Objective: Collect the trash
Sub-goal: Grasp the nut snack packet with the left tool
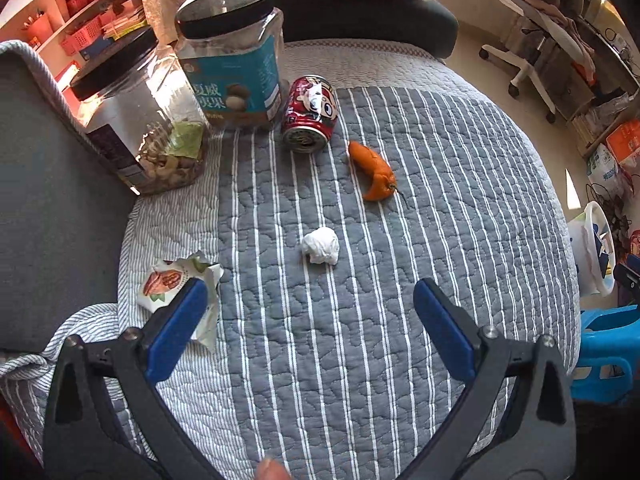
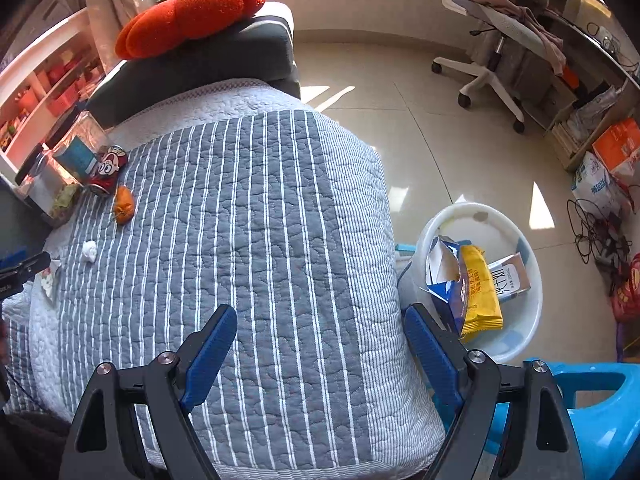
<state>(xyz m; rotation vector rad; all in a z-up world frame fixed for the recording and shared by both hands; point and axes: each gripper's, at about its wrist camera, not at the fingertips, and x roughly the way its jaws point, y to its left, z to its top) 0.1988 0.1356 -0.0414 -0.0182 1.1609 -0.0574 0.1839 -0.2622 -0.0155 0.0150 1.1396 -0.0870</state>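
Observation:
On the grey striped quilt [image 1: 440, 208] lie a white crumpled paper ball [image 1: 320, 245], an orange peel [image 1: 374, 171], a tipped red drink can [image 1: 309, 109] and a torn snack wrapper [image 1: 176, 280]. My left gripper [image 1: 310, 296] is open and empty, above the quilt just short of the paper ball; its left finger [image 1: 176, 332] overlaps the wrapper. My right gripper [image 2: 320, 320] is open and empty over the quilt's right side. A white bin [image 2: 524, 248] on the floor to the right holds several cartons and a yellow packet [image 2: 478, 292]. The peel [image 2: 124, 204] and can [image 2: 109, 170] also show far left.
Two clear jars with black lids [image 1: 236, 56] [image 1: 140, 120] stand at the quilt's back left beside a grey cushion [image 1: 44, 208]. An orange plush [image 2: 192, 16] sits on the armrest. A blue stool [image 2: 600, 412] stands near the bin. An office chair [image 2: 500, 40] and cables are across the floor.

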